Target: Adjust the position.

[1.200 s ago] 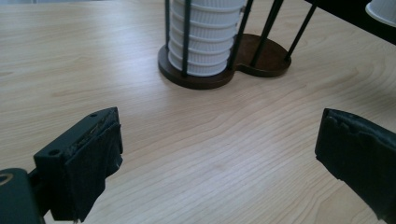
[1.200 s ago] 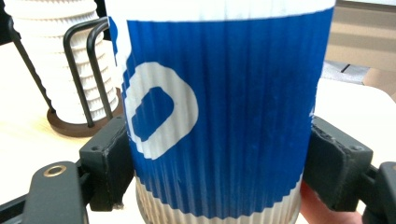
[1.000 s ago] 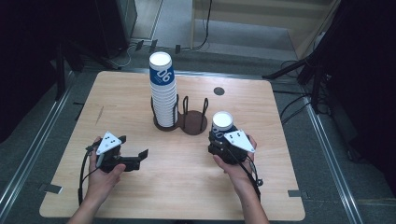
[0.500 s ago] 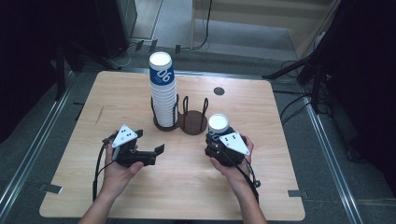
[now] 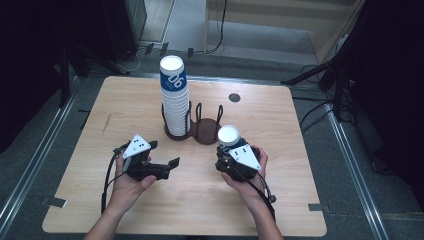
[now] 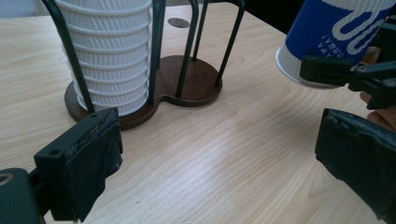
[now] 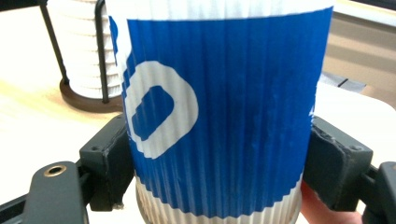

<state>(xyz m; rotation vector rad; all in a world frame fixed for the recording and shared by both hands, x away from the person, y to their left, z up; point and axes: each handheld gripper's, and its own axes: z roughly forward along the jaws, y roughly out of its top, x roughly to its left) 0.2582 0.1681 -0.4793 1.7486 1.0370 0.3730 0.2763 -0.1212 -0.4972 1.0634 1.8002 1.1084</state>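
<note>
A blue and white ribbed paper cup (image 5: 229, 136) stands clear of the table with my right gripper (image 5: 231, 151) shut on its lower part. In the right gripper view the cup (image 7: 224, 107) sits between both pads (image 7: 109, 161). A tall stack of the same cups (image 5: 175, 100) sits in the left bay of a dark wire holder (image 5: 206, 134); the holder's right bay is empty. My left gripper (image 5: 169, 166) is open over the table, left of the cup, with its jaws pointing right. Its view shows the stack (image 6: 109, 56), the holder (image 6: 196, 86) and the held cup (image 6: 331, 32).
The wooden table (image 5: 280, 120) has a small dark round grommet (image 5: 234, 97) near its far edge. Dark stands and cables lie on the floor around it. Bare wood lies between the two hands and in front of the holder.
My left gripper has moved to the right, toward the table's middle, and its jaws now point at the other hand. The right gripper and its cup have barely moved.
</note>
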